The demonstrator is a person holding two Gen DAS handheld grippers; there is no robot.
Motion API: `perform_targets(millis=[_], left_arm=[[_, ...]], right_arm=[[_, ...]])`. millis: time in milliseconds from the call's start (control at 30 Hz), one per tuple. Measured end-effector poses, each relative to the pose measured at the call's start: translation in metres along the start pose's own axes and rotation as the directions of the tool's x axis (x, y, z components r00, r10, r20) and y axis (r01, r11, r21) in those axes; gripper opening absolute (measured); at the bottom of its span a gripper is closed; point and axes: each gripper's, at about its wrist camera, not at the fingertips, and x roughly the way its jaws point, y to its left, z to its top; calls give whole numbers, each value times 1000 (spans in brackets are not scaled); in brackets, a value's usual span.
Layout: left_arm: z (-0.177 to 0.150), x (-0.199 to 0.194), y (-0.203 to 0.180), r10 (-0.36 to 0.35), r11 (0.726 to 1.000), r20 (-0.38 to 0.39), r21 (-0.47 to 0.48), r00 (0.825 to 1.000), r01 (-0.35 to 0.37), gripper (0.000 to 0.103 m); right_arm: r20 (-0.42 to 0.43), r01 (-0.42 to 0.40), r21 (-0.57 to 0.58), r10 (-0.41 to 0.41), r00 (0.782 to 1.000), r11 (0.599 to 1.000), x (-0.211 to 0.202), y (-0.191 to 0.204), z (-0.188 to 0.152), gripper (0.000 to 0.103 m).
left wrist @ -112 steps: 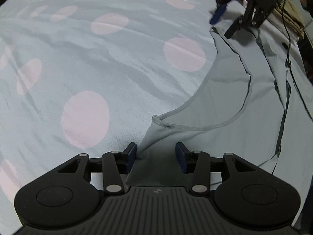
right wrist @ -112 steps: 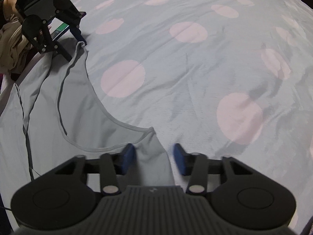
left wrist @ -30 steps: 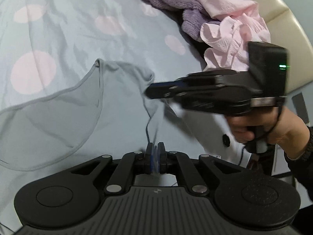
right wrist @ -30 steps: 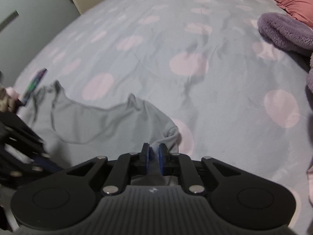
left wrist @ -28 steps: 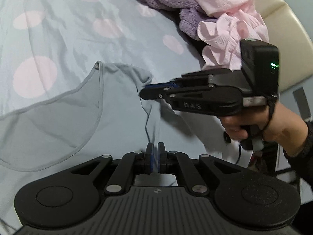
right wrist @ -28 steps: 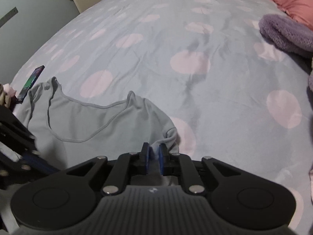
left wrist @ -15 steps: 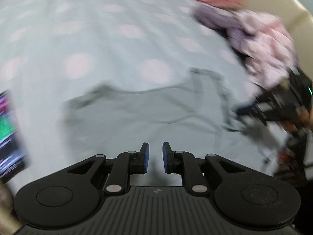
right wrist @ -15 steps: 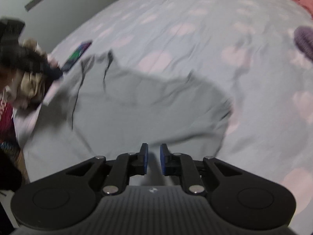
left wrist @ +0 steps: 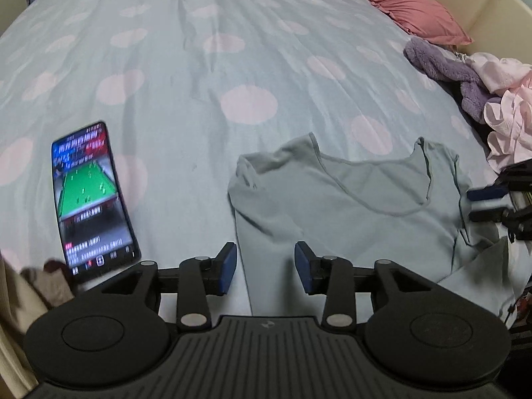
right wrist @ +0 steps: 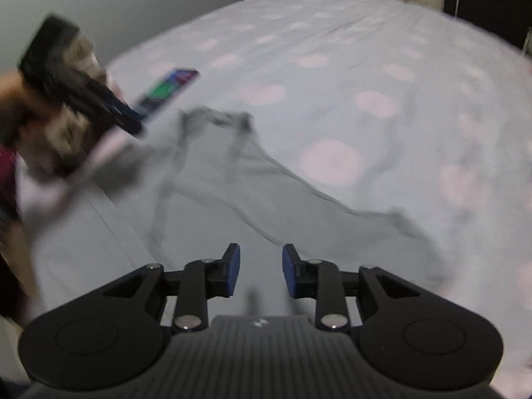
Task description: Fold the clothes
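A pale grey-blue top [left wrist: 349,206] lies spread on the spotted bed, neckline facing away, its lower part running under both grippers. My left gripper [left wrist: 266,267] is open above the top's left edge, with cloth showing between the blue pads but not pinched. In the right wrist view the same top [right wrist: 232,193] is blurred by motion. My right gripper [right wrist: 260,271] hangs open over it, nothing gripped. The right gripper's fingertips [left wrist: 485,194] show at the right edge of the left wrist view. The left gripper [right wrist: 129,121], held by a hand, appears at the left of the right wrist view.
A lit phone [left wrist: 91,196] lies on the bed left of the top, also seen as a phone [right wrist: 168,91] in the right wrist view. A purple fuzzy garment [left wrist: 445,69], pink clothes [left wrist: 508,109] and a red pillow [left wrist: 412,3] sit at the right.
Both grippers let go of the top and opened wider. They drew back toward the near side, and the top now lies flat on the bed.
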Motion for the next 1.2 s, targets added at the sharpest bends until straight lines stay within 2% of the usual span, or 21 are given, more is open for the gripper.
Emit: perform_targets(millis=[67, 133, 267, 333, 533, 667, 700, 733, 833, 900, 1067, 1200], left_arm=[[8, 0, 2, -8, 1000, 9, 9, 1000, 8, 36], [21, 7, 5, -10, 999, -32, 33, 999, 11, 36], [43, 25, 14, 28, 999, -76, 48, 997, -24, 36], [51, 35, 19, 13, 999, -101, 39, 995, -9, 36], [63, 55, 21, -22, 1000, -132, 15, 991, 24, 36], [65, 60, 22, -19, 1000, -140, 3, 990, 20, 36], [65, 62, 21, -15, 1000, -146, 2, 989, 16, 36], [65, 62, 22, -18, 1000, -146, -1, 989, 18, 33], [63, 62, 25, -30, 1000, -143, -13, 989, 28, 24], [63, 62, 27, -38, 999, -142, -20, 989, 35, 23], [60, 61, 32, -57, 998, -137, -39, 989, 53, 23], [62, 43, 24, -63, 998, -66, -4, 996, 63, 23]], right_arm=[[10, -58, 30, 58, 998, 998, 19, 13, 16, 31], [1, -86, 27, 86, 996, 996, 41, 31, 28, 31], [-8, -102, -56, 102, 995, 993, 74, 65, 50, 31], [-7, -107, -60, 107, 994, 992, 82, 72, 57, 32], [21, -157, -12, 157, 987, 988, 103, 68, 74, 34], [-19, -221, 59, 222, 975, 974, 121, 63, 81, 42], [-30, -236, 77, 239, 971, 969, 125, 62, 83, 34], [-39, -251, 95, 256, 966, 963, 130, 61, 85, 3], [-64, -242, 68, 246, 967, 968, 121, 65, 84, 4], [-64, -246, 76, 251, 966, 966, 109, 64, 84, 3], [-55, -222, 187, 235, 970, 957, 89, 42, 71, 4], [-67, -188, 269, 213, 975, 945, 108, 29, 56, 4]])
